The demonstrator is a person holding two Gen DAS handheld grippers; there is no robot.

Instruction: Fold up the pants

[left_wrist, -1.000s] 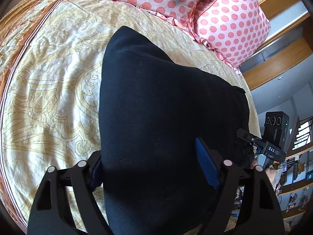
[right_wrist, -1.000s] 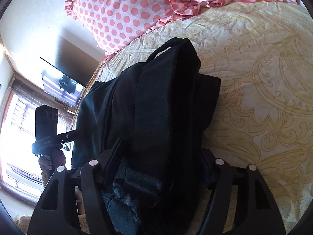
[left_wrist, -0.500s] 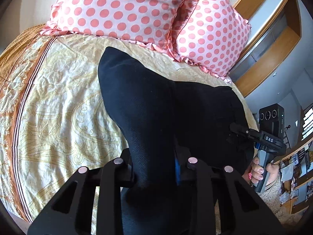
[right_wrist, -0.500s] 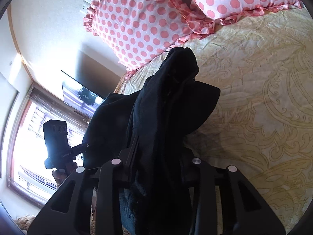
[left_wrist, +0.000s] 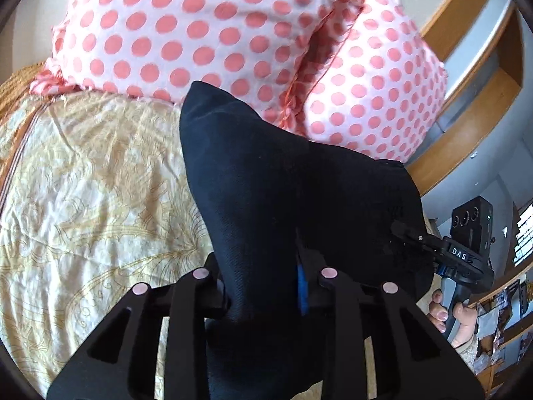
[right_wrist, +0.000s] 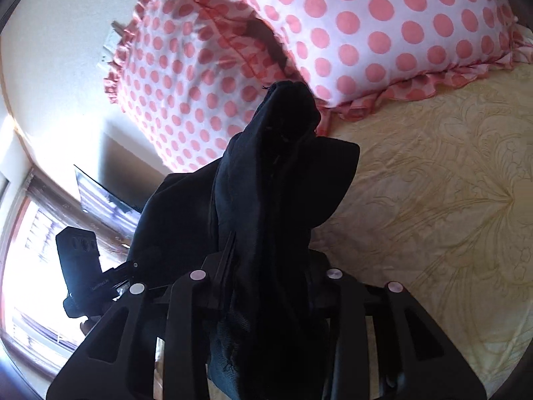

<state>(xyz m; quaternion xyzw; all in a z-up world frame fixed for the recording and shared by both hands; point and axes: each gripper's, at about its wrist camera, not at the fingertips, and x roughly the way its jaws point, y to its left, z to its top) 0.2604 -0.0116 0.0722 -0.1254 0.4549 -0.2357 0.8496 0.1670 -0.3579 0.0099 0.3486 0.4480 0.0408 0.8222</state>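
The black pants (left_wrist: 266, 193) hang between both grippers above the bed, pulled up into a peak toward the pillows. My left gripper (left_wrist: 263, 286) is shut on one edge of the pants; the cloth bunches between its fingers. My right gripper (right_wrist: 266, 283) is shut on the other edge of the pants (right_wrist: 276, 180). In the left wrist view the right gripper (left_wrist: 416, 238) shows at the far right, its tips buried in the cloth. In the right wrist view the left gripper's body (right_wrist: 80, 263) shows at the lower left.
A cream and gold patterned bedspread (left_wrist: 86, 200) covers the bed (right_wrist: 433, 200). Two pink polka-dot pillows (left_wrist: 200, 30) (right_wrist: 366, 26) lie at the head, close behind the pants. A wooden headboard (left_wrist: 466, 76) is at the right. A window (right_wrist: 30, 250) is at the left.
Both grippers closed on the pants a second ago. Since then they have lifted the cloth and carried it toward the pillows, which now look much nearer.
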